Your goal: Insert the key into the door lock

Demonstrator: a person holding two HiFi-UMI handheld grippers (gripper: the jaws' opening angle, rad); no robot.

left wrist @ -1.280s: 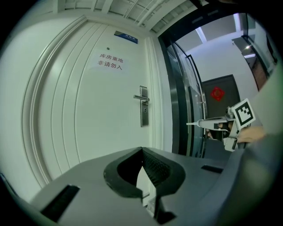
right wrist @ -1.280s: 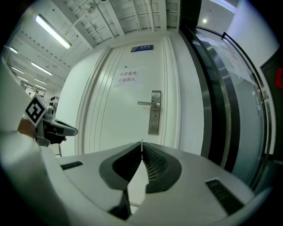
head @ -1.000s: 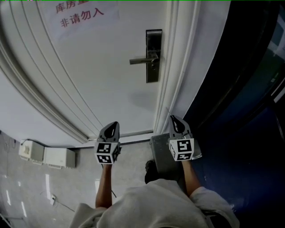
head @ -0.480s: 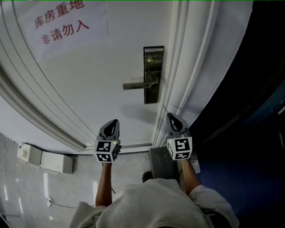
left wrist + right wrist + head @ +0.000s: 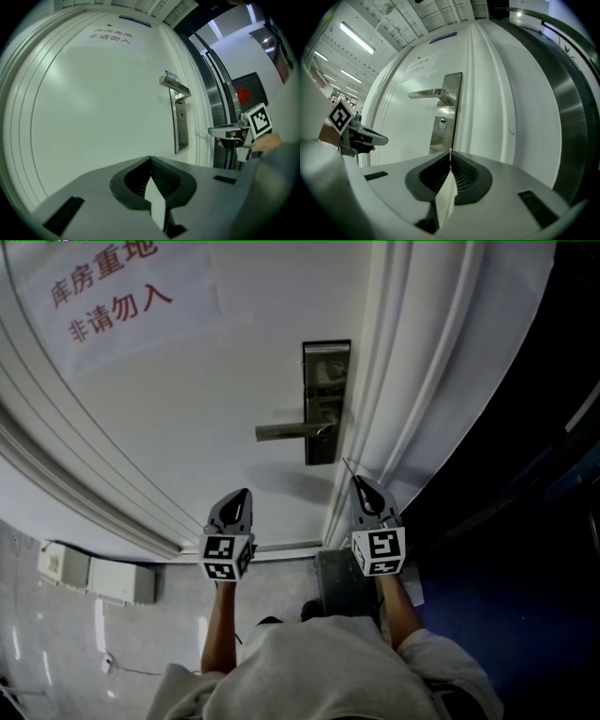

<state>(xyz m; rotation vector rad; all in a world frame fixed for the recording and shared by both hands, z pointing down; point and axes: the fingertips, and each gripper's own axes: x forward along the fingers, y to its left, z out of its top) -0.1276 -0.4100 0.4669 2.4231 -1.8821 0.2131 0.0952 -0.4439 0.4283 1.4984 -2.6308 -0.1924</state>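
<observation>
The steel lock plate (image 5: 326, 401) with its lever handle (image 5: 292, 431) sits on the white door (image 5: 187, 409). My right gripper (image 5: 357, 482) is level in front of the door's edge, below the plate and apart from it. It is shut on a thin key (image 5: 347, 467) that pokes out of its tip. In the right gripper view the key (image 5: 450, 151) shows edge-on below the keyhole (image 5: 442, 123). My left gripper (image 5: 245, 493) is shut with nothing in it, left of the right one, facing bare door (image 5: 93, 103).
A paper notice (image 5: 112, 296) with red print hangs on the door at upper left. The moulded door frame (image 5: 403, 371) runs right of the lock, with a dark glass wall (image 5: 525, 474) beyond. White boxes (image 5: 94, 577) and a dark grey block (image 5: 339, 579) lie on the floor.
The door and its lock plate have drawn nearer and look larger and lower in the head view. Both grippers moved toward the door together, keeping their spacing.
</observation>
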